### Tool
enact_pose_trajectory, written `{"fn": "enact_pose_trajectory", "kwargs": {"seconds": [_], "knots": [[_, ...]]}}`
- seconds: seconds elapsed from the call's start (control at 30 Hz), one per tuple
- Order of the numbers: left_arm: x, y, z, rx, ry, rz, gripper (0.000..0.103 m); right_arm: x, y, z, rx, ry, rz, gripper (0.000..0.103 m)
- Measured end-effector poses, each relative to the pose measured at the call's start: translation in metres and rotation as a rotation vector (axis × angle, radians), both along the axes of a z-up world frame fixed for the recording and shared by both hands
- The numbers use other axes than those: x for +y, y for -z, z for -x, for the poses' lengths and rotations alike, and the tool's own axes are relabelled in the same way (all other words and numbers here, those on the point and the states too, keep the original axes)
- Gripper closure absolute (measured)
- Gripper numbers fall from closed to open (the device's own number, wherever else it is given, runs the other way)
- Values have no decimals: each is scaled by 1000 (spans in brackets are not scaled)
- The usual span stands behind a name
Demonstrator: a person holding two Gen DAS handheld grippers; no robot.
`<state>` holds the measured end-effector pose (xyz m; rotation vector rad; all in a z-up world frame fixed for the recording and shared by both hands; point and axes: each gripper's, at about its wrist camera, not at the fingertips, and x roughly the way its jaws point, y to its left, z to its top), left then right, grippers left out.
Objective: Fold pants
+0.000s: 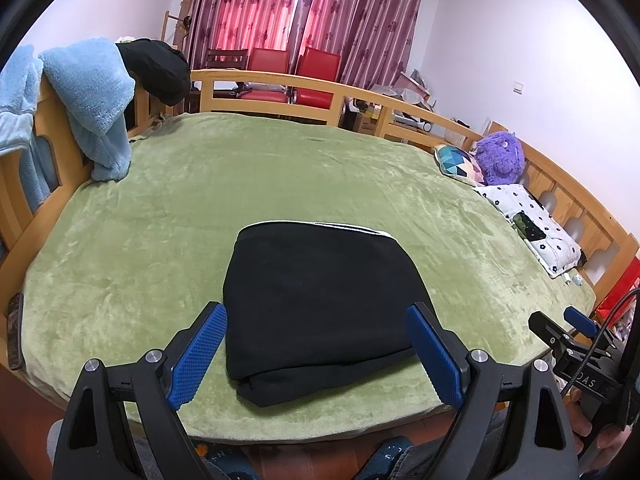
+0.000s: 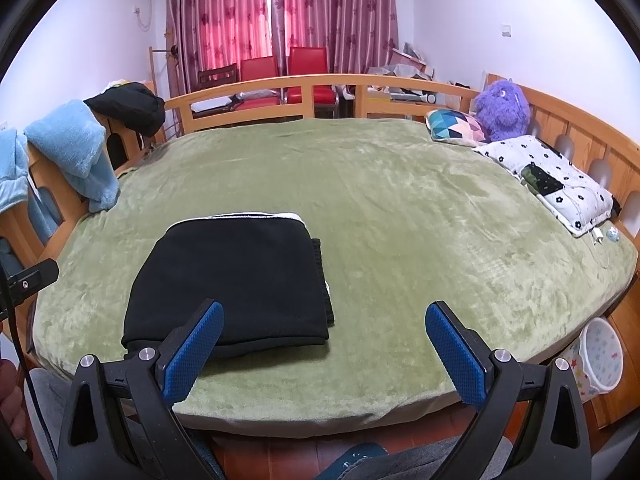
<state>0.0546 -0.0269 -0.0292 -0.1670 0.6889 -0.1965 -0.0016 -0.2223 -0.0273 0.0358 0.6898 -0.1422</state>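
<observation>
The black pants [image 1: 320, 300] lie folded into a compact rectangle on the green bed cover [image 1: 280, 184], near the front edge, with a white trim along the far side. My left gripper [image 1: 316, 320] is open and empty, its blue pads spread to either side of the bundle's near end, held just above it. In the right wrist view the pants [image 2: 236, 280] sit left of centre. My right gripper [image 2: 324, 320] is open and empty, to the right of the bundle over the bed cover [image 2: 400, 220]. Its body also shows in the left wrist view [image 1: 576, 336].
Light blue fleece [image 1: 92, 100] and a dark garment [image 1: 160, 68] hang on the left bed rail. Pillows [image 2: 548, 180] and a purple plush toy [image 2: 504, 104] lie at the right. A phone [image 1: 15, 332] rests at the left edge. A patterned bin [image 2: 600, 356] stands beside the bed.
</observation>
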Motion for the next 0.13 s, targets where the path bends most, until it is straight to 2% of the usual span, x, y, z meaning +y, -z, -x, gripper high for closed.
{"fn": "enact_pose_trajectory", "kwargs": {"seconds": [0.13], "knots": [[-2, 2, -7, 2, -5, 1, 12, 1, 1, -6, 1, -23, 9, 3]]}}
